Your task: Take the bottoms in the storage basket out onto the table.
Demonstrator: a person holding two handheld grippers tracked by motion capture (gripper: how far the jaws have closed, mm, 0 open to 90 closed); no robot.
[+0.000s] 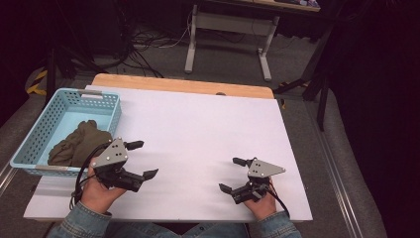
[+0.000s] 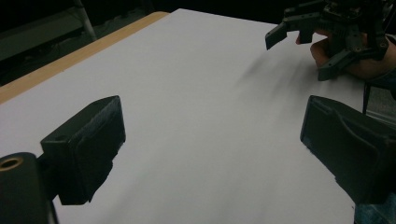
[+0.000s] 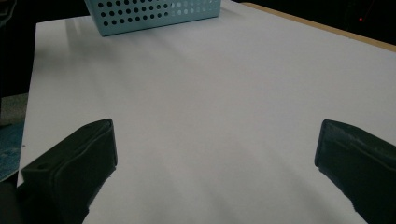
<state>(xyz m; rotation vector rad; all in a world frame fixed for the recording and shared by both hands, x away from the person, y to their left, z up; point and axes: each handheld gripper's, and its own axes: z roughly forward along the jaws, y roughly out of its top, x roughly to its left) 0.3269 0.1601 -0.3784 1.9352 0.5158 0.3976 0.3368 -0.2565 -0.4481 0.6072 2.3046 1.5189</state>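
With both tools, left point(image 1: 141, 159) and right point(image 1: 234, 174), held wide open and empty over the desk point(image 1: 198, 129), the olive cloth point(image 1: 79, 144) in the basket point(image 1: 29, 144) is probably to be reached for next.

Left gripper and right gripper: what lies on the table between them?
Nothing: in the high view, bare white table separates the left gripper from the right gripper.

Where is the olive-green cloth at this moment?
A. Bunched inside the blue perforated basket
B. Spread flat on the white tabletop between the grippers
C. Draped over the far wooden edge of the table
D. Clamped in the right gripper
A: in the high view the olive-green cloth lies crumpled inside the blue basket at the table's left, while the left gripper and right gripper are both open and hold nothing.
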